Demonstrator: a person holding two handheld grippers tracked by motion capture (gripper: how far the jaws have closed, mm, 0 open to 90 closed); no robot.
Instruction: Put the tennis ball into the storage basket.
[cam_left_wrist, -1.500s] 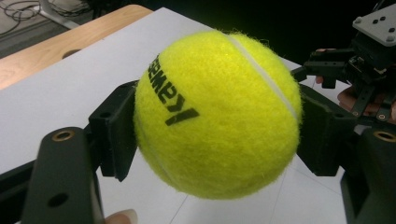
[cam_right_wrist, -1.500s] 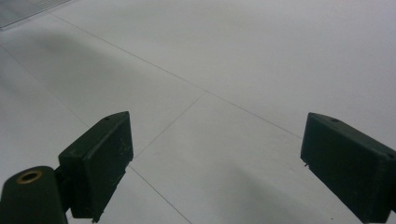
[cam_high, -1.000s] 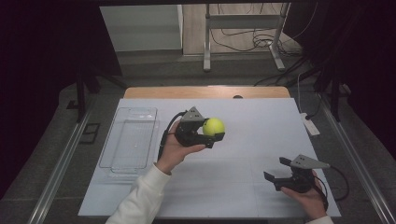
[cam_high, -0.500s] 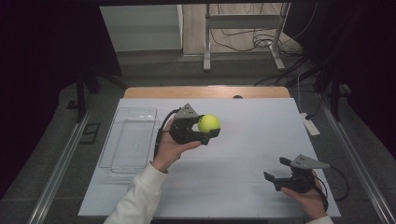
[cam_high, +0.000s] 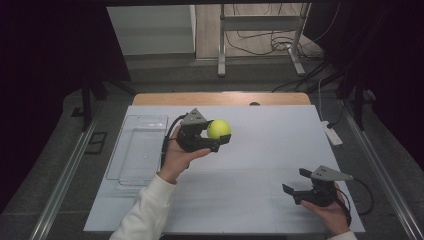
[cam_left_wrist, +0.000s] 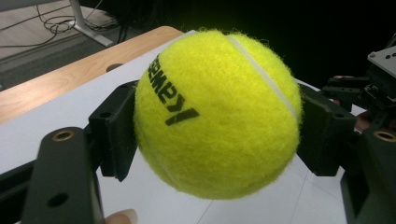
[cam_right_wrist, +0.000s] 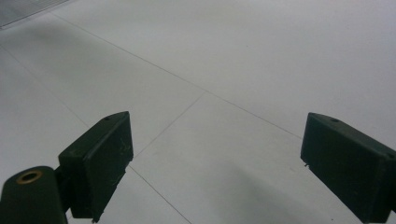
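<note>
Gripping fuzzy yellow-green felt tennis ball (cam_left_wrist: 217, 112) across widest part, left hand-held gripper (cam_high: 212, 136) holds it aloft over white-covered counter (cam_high: 280, 150), mid-left. Ball light, springy, felt gives good friction; squeezed off-centre it could pop out, so pads best kept on its equator. Right hand-held gripper (cam_right_wrist: 215, 163) open, empty, low near right front. Clear plastic rectangular tray (cam_high: 137, 150) lies just left, probably empty. Nothing between ball and tray.
</note>
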